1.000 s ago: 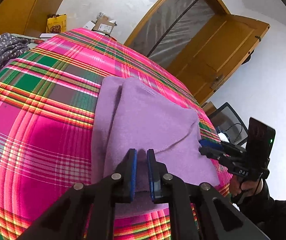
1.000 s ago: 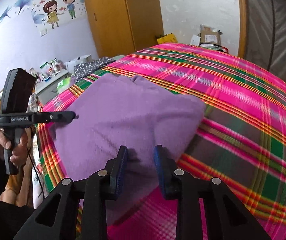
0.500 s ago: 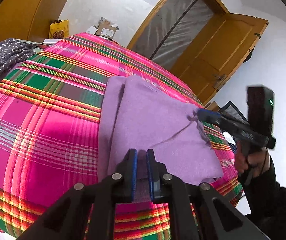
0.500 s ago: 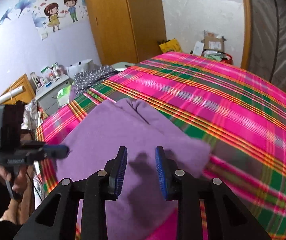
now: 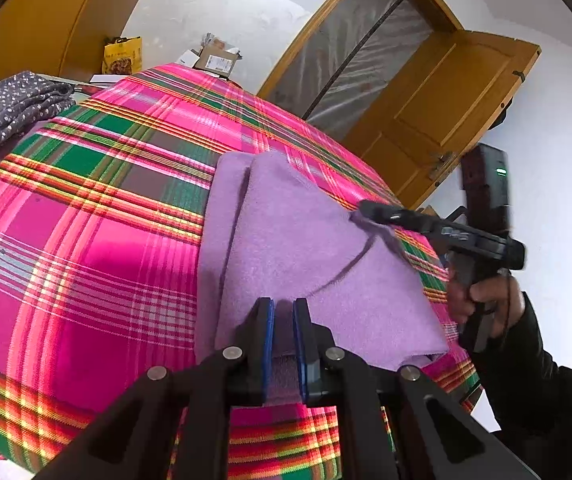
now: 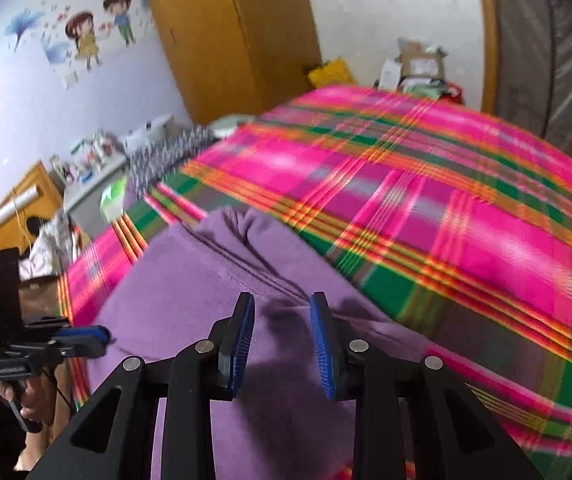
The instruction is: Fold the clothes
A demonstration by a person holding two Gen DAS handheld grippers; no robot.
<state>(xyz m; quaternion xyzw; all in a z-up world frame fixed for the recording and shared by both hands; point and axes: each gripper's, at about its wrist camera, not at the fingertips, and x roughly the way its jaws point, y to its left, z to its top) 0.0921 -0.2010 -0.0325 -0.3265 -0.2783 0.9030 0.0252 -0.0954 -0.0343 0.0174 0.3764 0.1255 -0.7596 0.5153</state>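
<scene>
Pinching the purple garment (image 5: 309,240) edge at 6 o'clock, my left gripper (image 5: 282,312) is nearly closed on cloth. Right gripper (image 5: 365,210) tip meets its 3 o'clock corner. Right view, blurry: jaws parted, empty, over the garment on the plaid bed (image 6: 445,200).

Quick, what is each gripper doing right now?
Left gripper: shut on the purple garment's near edge.
Right gripper: open, holding nothing, over the garment.
</scene>
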